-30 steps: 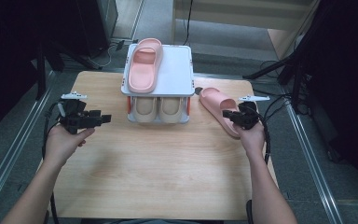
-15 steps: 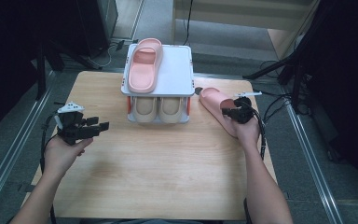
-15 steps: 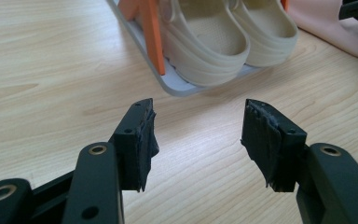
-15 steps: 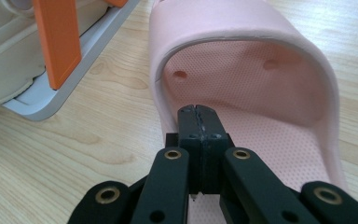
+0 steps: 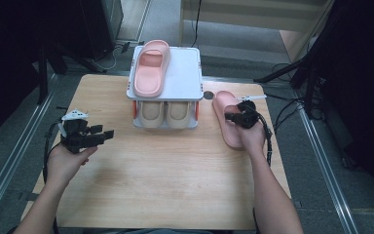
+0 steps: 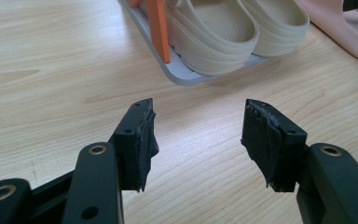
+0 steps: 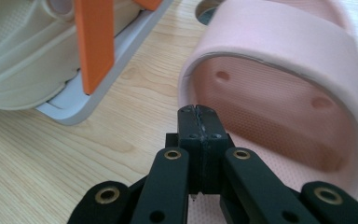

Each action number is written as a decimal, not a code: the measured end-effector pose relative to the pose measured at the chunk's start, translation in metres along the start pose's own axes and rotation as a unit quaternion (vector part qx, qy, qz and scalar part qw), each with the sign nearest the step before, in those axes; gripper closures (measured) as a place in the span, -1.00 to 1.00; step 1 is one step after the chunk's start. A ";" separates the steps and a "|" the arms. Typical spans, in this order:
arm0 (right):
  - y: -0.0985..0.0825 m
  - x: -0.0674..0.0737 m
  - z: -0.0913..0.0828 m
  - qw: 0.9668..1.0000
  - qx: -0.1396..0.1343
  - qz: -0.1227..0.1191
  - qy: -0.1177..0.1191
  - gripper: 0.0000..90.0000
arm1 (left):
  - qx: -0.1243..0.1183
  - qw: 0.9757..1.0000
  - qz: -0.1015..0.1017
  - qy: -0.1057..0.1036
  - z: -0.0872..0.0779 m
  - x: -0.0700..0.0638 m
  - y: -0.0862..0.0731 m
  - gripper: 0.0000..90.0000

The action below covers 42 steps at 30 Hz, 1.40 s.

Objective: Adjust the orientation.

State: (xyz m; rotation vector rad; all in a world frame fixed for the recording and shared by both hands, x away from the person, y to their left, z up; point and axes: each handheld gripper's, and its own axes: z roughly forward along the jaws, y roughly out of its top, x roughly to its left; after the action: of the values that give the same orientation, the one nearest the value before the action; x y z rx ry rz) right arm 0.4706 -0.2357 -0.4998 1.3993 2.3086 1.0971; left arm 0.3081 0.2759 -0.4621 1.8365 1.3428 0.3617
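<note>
A pale wooden table point(image 5: 175, 185) stood on grey flooring, with dark stands and cables around it. Two pink slippers were present: one point(image 5: 151, 67) lay on top of the white two-tier rack point(image 5: 187, 78), well left of the right gripper point(image 5: 230, 117); the other point(image 7: 284, 88) lay on the table directly ahead of that gripper's jaws, which were pressed together on nothing. Two beige slippers point(image 6: 233, 28) filled the rack's lower tier, ahead of the left gripper point(image 6: 198, 130), whose jaws stood apart above bare wood.
</note>
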 end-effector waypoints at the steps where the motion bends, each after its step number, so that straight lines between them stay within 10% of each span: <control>1: 0.001 0.002 0.001 1.000 0.001 0.004 0.001 1.00 | 0.000 1.000 -0.001 -0.002 0.000 0.000 0.000 -0.03; 22: 0.001 -0.005 -0.030 1.000 -0.024 0.006 -0.010 0.83 | 0.009 1.000 0.000 -0.008 0.008 0.003 0.002 -0.03; 31: -0.013 -0.029 -0.052 0.998 -0.050 0.040 -0.028 0.41 | 0.019 1.000 0.004 -0.014 0.013 0.003 0.003 -0.03; 42: -0.015 -0.052 -0.029 0.994 -0.043 0.089 -0.042 0.31 | 0.018 1.000 0.001 -0.016 0.010 0.002 -0.001 -0.04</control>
State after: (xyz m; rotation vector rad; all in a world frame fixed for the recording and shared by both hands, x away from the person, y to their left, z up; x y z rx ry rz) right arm 0.4719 -0.2968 -0.4988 1.6097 2.0863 1.1474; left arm 0.3144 0.2734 -0.4694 1.8653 1.3340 0.3105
